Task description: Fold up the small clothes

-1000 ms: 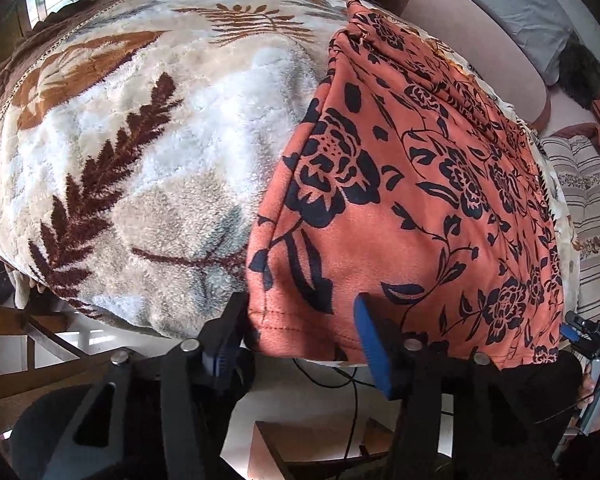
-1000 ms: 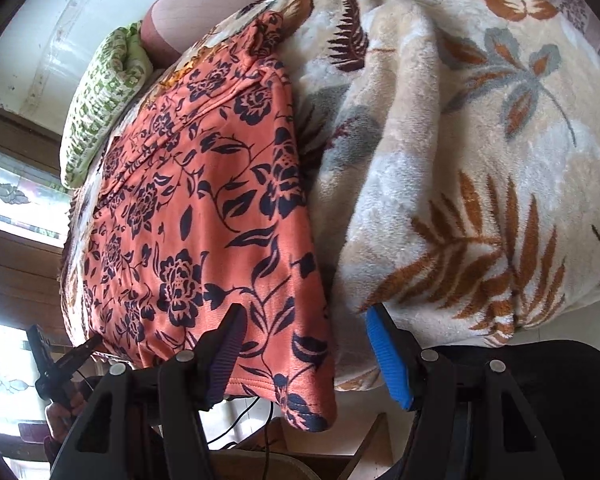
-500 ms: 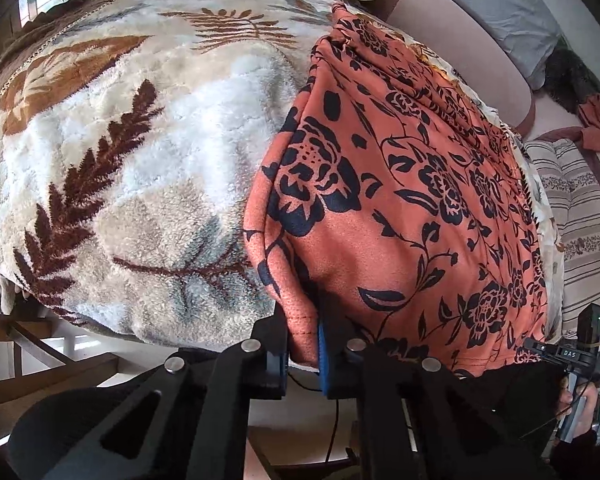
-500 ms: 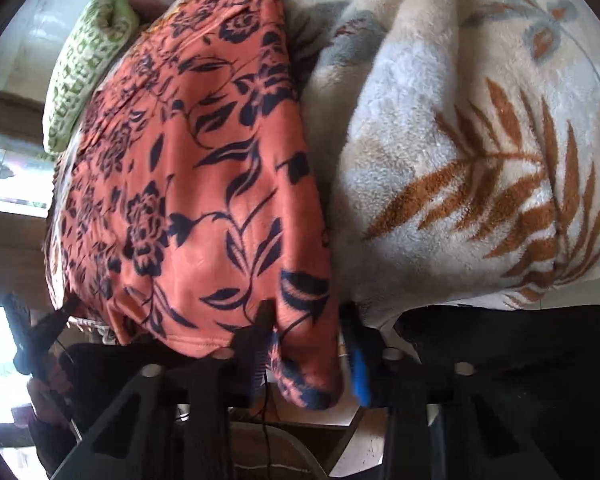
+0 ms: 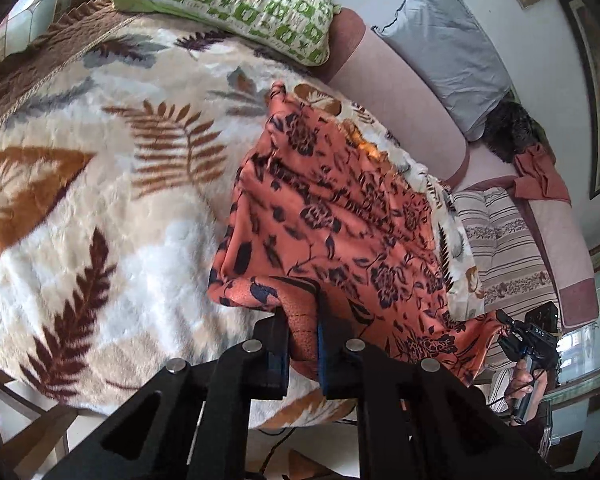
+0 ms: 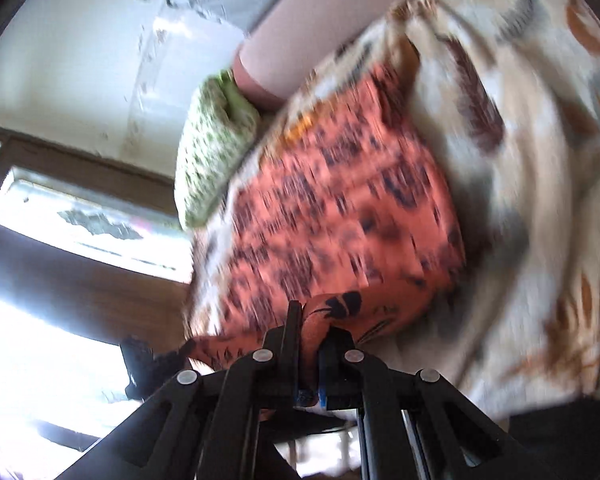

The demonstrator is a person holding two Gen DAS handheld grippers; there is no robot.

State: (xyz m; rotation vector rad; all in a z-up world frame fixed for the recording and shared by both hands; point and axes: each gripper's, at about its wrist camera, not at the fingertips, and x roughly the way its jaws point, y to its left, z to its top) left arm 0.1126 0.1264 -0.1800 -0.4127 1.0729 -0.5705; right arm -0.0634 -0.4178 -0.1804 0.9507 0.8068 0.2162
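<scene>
A cream fleece blanket (image 5: 112, 216) printed with brown leaves covers the bed, a green-and-white pillow (image 5: 236, 4) at its far edge. The left gripper (image 5: 302, 332) pinches the near left corner of the orange floral garment (image 5: 340, 216) lying on it. The right gripper (image 6: 310, 344) clamps the opposite corner (small white lettering on its body, seen from the left wrist, is too small to read).
</scene>
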